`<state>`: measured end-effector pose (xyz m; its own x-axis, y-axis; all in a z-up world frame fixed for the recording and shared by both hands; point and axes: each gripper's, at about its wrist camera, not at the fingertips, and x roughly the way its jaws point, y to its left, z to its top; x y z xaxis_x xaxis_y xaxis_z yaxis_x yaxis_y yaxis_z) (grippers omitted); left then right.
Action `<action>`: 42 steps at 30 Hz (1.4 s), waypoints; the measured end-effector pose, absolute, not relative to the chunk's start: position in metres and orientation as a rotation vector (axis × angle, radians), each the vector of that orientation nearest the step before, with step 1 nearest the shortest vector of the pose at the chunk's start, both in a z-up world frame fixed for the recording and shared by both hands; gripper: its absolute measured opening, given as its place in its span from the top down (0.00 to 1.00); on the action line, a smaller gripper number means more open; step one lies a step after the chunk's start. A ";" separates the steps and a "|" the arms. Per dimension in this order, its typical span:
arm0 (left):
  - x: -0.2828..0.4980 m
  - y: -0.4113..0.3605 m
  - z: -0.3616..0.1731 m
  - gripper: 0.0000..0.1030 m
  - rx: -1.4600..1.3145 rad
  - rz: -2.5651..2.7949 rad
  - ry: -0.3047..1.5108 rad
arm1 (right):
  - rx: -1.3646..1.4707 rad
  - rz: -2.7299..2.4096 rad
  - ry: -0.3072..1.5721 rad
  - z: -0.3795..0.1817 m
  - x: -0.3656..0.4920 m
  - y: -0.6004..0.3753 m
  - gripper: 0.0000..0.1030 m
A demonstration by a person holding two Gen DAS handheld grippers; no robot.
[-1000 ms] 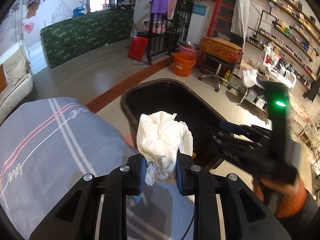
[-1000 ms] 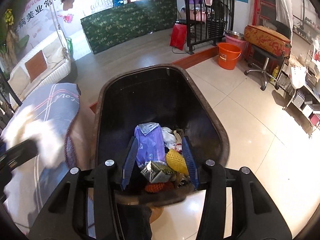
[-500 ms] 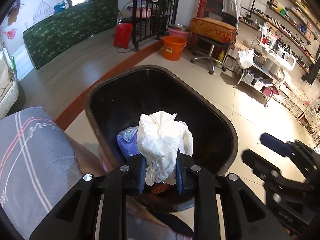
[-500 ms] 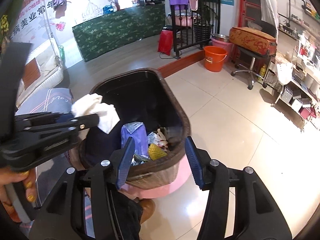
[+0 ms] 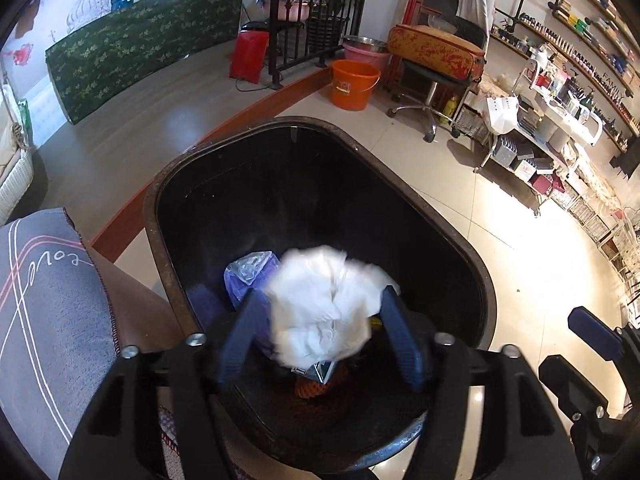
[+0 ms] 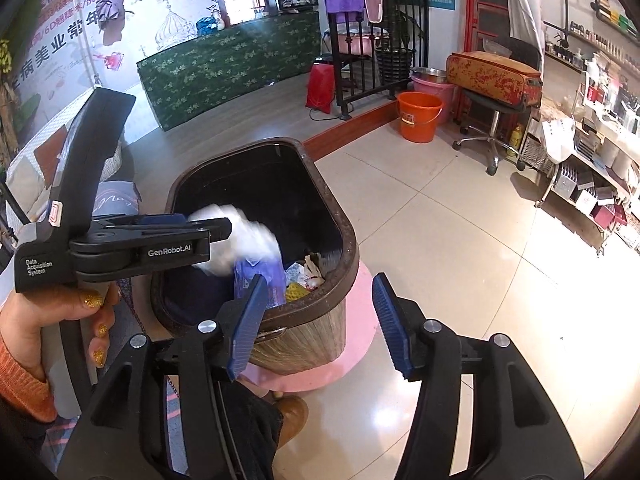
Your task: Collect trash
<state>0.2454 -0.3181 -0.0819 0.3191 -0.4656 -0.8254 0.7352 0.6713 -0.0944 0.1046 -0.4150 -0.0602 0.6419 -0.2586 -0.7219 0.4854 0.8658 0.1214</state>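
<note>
**A:** How much room is there around the dark oval bin with the brown rim (image 5: 486, 280)?

**B:** Its mouth is wide open. The left gripper (image 5: 320, 332) hangs over the near end, both blue fingers inside the line of the rim. On the bin's left, just beside it, sits a brown surface under a grey cloth with pink and white lines (image 5: 48, 300). To the right there is bare pale tiled floor (image 6: 460, 240), and the bin stands on a round pink base (image 6: 360, 340). An orange plastic bucket (image 6: 418, 118) and a swivel stool stand well apart, farther back.

**A:** And the trash?

**B:** The crumpled white tissue wad (image 5: 324, 304) is between the left gripper's fingers, above the bin's opening. It is blurred, soft-edged and creased. The jaws are opening, and the pads stand clear of it on both sides. Below it lie a purple plastic bag (image 5: 248, 272), a yellow net and an orange mesh piece.

**A:** The other gripper?

**B:** The right gripper (image 6: 320, 316) is near the bin's near rim, its jaws opening with nothing gripped between them. The left hand (image 6: 60, 320), in an orange sleeve, shows at that view's left edge.
</note>
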 end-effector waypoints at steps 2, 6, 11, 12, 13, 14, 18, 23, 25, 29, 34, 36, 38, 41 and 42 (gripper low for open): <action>0.244 -0.316 -0.080 0.32 0.319 -0.805 0.947 | 0.321 -0.435 0.766 -0.060 0.104 -0.414 0.46; 0.243 -0.309 -0.071 0.27 0.296 -0.807 0.916 | 0.297 -0.459 0.761 -0.057 0.101 -0.413 0.37; 0.236 -0.285 -0.050 0.20 0.242 -0.788 0.835 | 0.261 -0.512 0.734 -0.049 0.094 -0.413 0.30; 0.234 -0.278 -0.045 0.18 0.232 -0.780 0.816 | 0.262 -0.515 0.733 -0.048 0.093 -0.414 0.26; 0.229 -0.269 -0.039 0.15 0.222 -0.770 0.789 | 0.265 -0.521 0.729 -0.046 0.092 -0.414 0.18; 0.223 -0.259 -0.034 0.13 0.213 -0.762 0.760 | 0.268 -0.527 0.714 -0.044 0.090 -0.412 0.14; 0.205 -0.216 -0.015 0.05 0.197 -0.708 0.635 | 0.243 -0.531 0.674 -0.036 0.087 -0.394 0.09; 0.191 -0.171 -0.003 0.05 0.181 -0.593 0.577 | 0.220 -0.496 0.644 -0.024 0.094 -0.365 0.05; 0.184 -0.152 0.001 0.05 0.161 -0.555 0.560 | 0.207 -0.476 0.617 -0.016 0.094 -0.349 0.05; 0.169 -0.119 0.010 0.05 0.133 -0.473 0.531 | 0.162 -0.424 0.574 -0.003 0.093 -0.315 0.05; 0.144 -0.070 0.022 0.05 0.067 -0.395 0.498 | 0.085 -0.359 0.482 0.017 0.077 -0.261 0.05; 0.133 -0.058 0.028 0.05 0.050 -0.350 0.483 | 0.070 -0.334 0.451 0.024 0.070 -0.246 0.05; 0.123 -0.050 0.033 0.05 0.055 -0.285 0.462 | 0.056 -0.326 0.416 0.029 0.061 -0.230 0.05; 0.108 -0.036 0.038 0.05 0.036 -0.255 0.433 | 0.035 -0.301 0.378 0.034 0.047 -0.213 0.05; 0.102 -0.032 0.040 0.05 0.025 -0.253 0.419 | 0.025 -0.297 0.367 0.035 0.043 -0.208 0.05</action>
